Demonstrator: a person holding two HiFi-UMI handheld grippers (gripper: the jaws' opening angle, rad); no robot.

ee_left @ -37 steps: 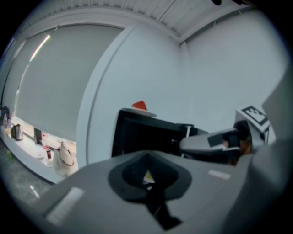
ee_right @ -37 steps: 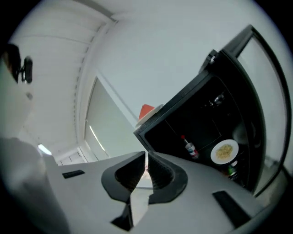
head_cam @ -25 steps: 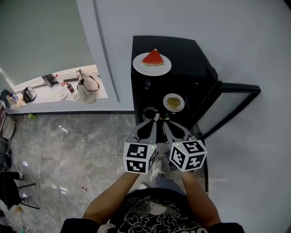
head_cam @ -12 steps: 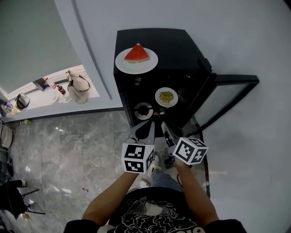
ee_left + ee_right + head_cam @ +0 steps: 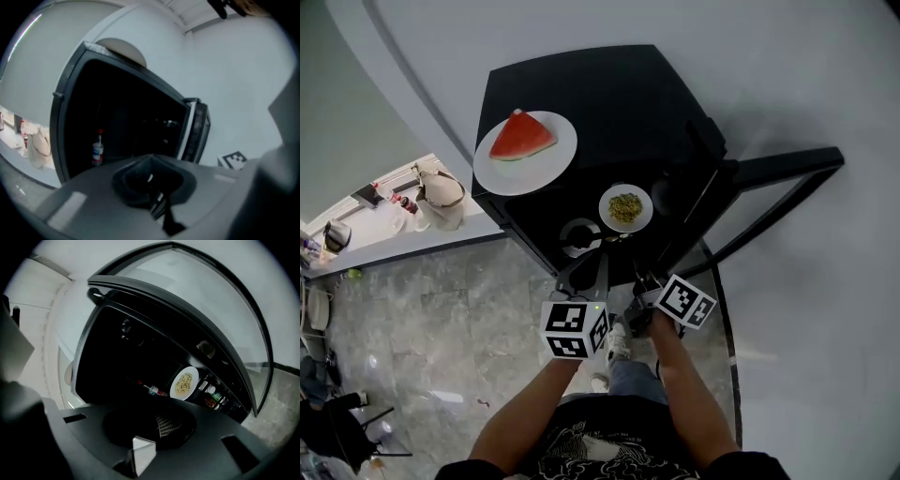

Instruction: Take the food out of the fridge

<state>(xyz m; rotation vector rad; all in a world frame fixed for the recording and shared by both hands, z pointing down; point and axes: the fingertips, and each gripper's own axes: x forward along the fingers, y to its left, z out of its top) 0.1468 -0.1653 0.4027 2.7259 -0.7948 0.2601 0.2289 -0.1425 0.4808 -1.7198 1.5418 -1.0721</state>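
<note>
A black fridge (image 5: 619,89) is seen from above with its glass door (image 5: 783,164) swung fully open to the right in the head view. On the fridge top a white plate (image 5: 555,159) is set, and a watermelon slice (image 5: 520,138) rests on it. Inside the fridge a plate of noodles (image 5: 625,207) is seated on a shelf. A second white-rimmed dish (image 5: 580,235) is noted just to its left and nearer the person; its contents cannot be made out.

The left tool (image 5: 584,272) is held in front of the open compartment, apart from both dishes. Its jaws are closed together and nothing is gripped. In the left gripper view a bottle with a red cap (image 5: 97,149) is observed upright inside the dark interior.

The right tool (image 5: 642,286) is held beside the left one, rolled to one side, at the foot of the opening. Its jaws are likewise closed and empty. In the right gripper view the noodles are recorded ahead of the jaws and untouched, with small jars (image 5: 213,397) ranged along the door shelf.
</note>
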